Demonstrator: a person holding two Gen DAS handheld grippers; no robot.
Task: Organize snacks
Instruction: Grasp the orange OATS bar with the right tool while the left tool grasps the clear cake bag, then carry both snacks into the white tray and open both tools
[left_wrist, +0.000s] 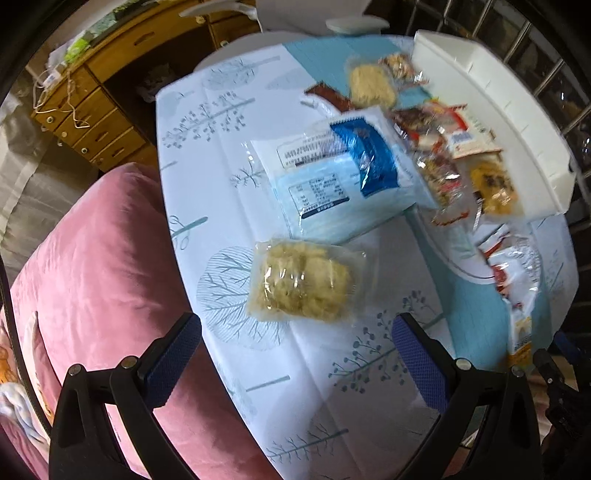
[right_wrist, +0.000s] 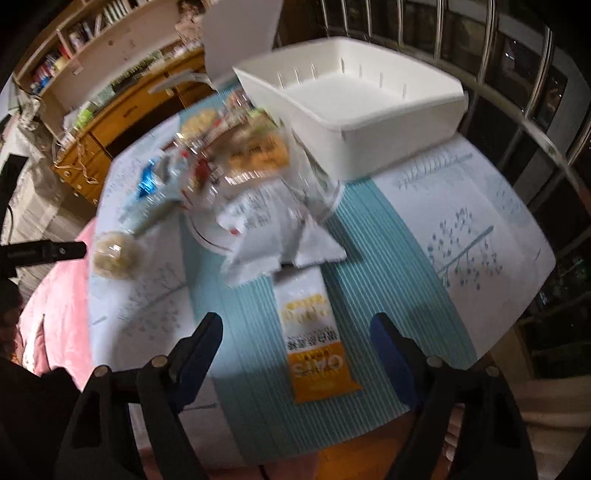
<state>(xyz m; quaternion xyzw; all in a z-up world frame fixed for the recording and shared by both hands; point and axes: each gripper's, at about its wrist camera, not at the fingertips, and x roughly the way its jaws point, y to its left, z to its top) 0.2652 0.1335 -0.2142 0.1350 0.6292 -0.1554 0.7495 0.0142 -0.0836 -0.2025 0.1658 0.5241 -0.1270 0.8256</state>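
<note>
Several snack packs lie on a table with a tree-print cloth (left_wrist: 229, 155). In the left wrist view a clear pack of yellow crisps (left_wrist: 301, 282) lies just ahead of my open, empty left gripper (left_wrist: 295, 332). Beyond it lie pale blue packets (left_wrist: 332, 192) and a heap of mixed snacks (left_wrist: 443, 147). In the right wrist view an orange-and-white oat bar packet (right_wrist: 314, 332) lies between the fingers of my open, empty right gripper (right_wrist: 297, 332). A white empty bin (right_wrist: 354, 122) stands behind the heap (right_wrist: 236, 158).
A pink cushion (left_wrist: 96, 280) lies beside the table on the left. A wooden drawer unit (left_wrist: 99, 122) stands behind. Metal window bars (right_wrist: 517, 74) run past the bin. The white bin also shows in the left wrist view (left_wrist: 498, 96).
</note>
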